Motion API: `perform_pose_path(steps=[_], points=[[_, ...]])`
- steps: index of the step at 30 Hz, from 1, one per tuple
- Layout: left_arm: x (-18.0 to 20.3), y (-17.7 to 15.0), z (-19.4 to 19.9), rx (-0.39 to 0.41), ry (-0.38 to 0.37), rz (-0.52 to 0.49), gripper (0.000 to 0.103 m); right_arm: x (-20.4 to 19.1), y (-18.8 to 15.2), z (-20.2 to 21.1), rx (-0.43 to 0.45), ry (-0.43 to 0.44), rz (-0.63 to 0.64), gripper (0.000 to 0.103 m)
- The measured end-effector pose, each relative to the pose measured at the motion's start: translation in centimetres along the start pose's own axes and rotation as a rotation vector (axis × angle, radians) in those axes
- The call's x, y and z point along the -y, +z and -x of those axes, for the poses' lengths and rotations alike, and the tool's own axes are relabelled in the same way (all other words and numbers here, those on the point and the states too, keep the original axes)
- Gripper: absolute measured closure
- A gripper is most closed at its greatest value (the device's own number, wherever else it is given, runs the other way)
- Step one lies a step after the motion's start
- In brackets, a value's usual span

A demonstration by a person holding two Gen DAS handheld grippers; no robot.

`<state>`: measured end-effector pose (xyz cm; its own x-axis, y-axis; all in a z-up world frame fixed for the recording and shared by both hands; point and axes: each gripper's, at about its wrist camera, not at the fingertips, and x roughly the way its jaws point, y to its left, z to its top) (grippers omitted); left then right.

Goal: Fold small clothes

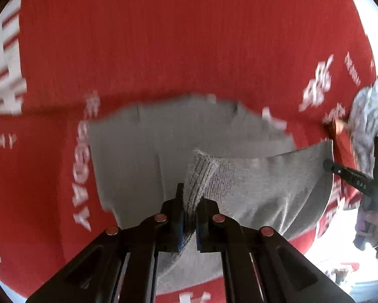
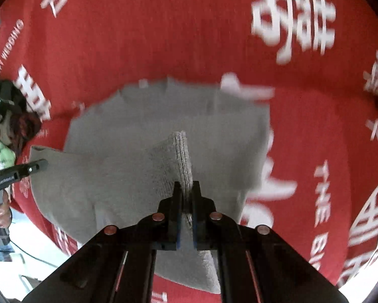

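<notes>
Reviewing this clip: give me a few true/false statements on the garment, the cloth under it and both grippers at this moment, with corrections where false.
1. The left gripper is shut on a ribbed edge of the grey garment. True.
2. The right gripper hangs open above the garment. False: its pads pinch a ribbed edge of the same garment.
3. The garment lies over a red cloth printed with white lettering. True.
4. The garment lies entirely flat. False: the pinched edges are raised, while the far part lies on the cloth.
5. The cloth underneath is plain blue. False: it is red with white print.
</notes>
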<state>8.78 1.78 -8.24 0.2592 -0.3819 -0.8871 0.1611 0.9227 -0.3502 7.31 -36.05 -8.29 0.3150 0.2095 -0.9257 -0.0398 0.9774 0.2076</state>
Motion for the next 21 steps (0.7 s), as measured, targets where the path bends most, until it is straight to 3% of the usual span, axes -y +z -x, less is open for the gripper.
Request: perform_pose_path(steps=[5,8,11,18,19,21], points=[[-0.9,5.8,-2.4,0.092,0.065,-0.011,0.095,-0.1,6.6,-1.5,0.082,-0.012,0.043,0.097],[-1.9,7.4,-6.1,0.067,0.121,0.003,0.095,0.0,9.4,-5.2,0.076,-0.031,0.052,0.097],[-2.9,8.0,-10.4,0.023,0.183,0.019,0.095,0.5,10.7,-9.7,0.032,-0.042,0.03,0.097],[-4.5,7.7,-15.0,-0.01,0.28,0.027,0.095,2.9,10.8,-17.0,-0.05,-0.048,-0.079,0.097],[-4.6,7.7,-15.3,-0.014,0.297,0.025,0.093,3.1,10.5,-17.3,-0.055,-0.048,-0.087,0.097],[-5.2,7.8,-15.5,-0.019,0.344,0.043,0.072,3.5,10.5,-17.7,-0.054,-0.039,-0.105,0.097]])
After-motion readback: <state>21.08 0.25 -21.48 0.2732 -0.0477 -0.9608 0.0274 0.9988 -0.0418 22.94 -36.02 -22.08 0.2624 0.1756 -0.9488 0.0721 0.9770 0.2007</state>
